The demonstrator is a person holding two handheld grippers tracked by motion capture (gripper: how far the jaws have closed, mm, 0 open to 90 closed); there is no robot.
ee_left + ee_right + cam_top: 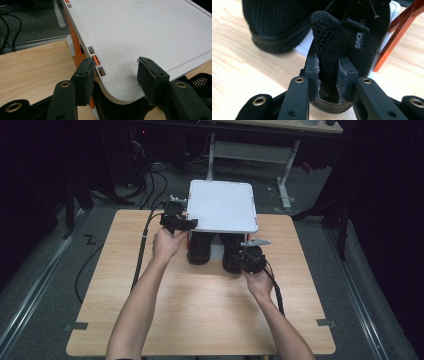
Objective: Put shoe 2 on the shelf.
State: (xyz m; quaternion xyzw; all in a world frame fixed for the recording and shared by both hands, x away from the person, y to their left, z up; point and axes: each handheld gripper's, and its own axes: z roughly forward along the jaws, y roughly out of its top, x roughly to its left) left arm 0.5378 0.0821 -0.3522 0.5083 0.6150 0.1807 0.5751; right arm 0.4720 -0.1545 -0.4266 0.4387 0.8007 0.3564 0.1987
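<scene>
A white rack (222, 205) on orange legs (77, 47) stands at the far middle of the wooden table (200, 305). Two black knit shoes sit under it, heels toward me. My left gripper (116, 72) straddles the rack's front-left corner (187, 222). Its left pad lies against the slotted side edge and its right pad hovers over the white top (150, 30). My right gripper (329, 72) is closed on the heel of the right shoe (342, 42), with the knit collar pinched between the pads. In the high view the right gripper (245, 255) covers that heel (231, 255).
The other shoe (277, 27) lies just left of the held one, on the rack's white base (303, 47). An orange leg (397, 32) stands close on the right. Cables trail from both grippers over the table. A desk frame (285, 175) and dark floor lie beyond.
</scene>
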